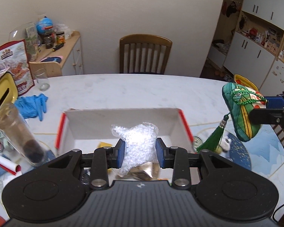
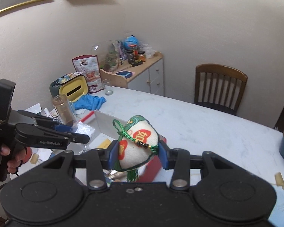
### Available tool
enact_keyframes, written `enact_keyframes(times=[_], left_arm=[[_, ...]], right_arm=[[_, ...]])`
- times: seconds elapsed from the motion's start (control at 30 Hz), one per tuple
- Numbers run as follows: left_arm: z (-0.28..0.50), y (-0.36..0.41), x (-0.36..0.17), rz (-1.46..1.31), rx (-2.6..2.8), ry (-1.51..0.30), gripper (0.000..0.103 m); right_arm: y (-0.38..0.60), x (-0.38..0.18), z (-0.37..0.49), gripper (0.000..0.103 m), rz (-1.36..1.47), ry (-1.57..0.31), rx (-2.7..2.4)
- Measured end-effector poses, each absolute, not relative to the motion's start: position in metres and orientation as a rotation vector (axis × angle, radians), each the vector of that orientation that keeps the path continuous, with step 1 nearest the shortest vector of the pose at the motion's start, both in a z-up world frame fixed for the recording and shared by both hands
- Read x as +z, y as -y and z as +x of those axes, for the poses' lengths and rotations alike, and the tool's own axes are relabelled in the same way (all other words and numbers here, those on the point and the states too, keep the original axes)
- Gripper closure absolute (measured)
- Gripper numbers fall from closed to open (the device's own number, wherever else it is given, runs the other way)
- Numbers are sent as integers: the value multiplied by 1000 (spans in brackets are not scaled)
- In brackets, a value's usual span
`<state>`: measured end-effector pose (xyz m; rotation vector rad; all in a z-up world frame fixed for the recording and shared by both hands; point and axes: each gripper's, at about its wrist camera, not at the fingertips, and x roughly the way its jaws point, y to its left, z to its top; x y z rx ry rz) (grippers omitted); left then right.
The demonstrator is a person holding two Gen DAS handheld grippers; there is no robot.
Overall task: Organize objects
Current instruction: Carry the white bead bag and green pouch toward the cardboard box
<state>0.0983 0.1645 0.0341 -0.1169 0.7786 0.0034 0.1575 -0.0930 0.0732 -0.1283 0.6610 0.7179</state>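
**Both grippers loaded, box waiting below**

The marble table [image 1: 123,92] carries the open white box [image 1: 121,124] with red-trimmed sides, and both loads hang above or near it. The step in hand looks like the carry: each item is lifted clear and is on its way to a place, most likely that box, though the frames do not settle the destination.

The left gripper [image 1: 141,152] points steeply down over the near edge of the box, its blue pads pressed into a clear bag of white beads [image 1: 138,145], which bulges above and below the pinch. The right gripper [image 2: 138,154] sits to the right of the box, angled down less steeply, clamped across a padded embroidered sachet [image 2: 137,143] whose green tassel [image 2: 131,176] dangles free beneath.

Next, I judge, each load needs lowering over the box floor before release; the bag is slack and may sag or slip, and the tassel could snag the box wall. In the right wrist view a hand [image 2: 11,158] grips the left tool's handle, fingers wrapped round it
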Motion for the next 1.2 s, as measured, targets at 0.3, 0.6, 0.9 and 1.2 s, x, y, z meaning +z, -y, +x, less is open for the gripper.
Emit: enact_keyframes(times=[0.3, 0.6, 0.9, 1.2], left_arm=[[120, -197, 24, -136, 13, -791, 70], [153, -208, -17, -106, 14, -867, 70], [181, -209, -54, -42, -25, -919, 70], [200, -202, -79, 4, -88, -971, 70]], right_arm=[[33, 62, 171, 61, -241, -642, 713], [1, 21, 202, 61, -304, -682, 655], [-19, -33, 211, 60, -354, -784, 649], [-38, -71, 203, 60, -432, -874, 653]])
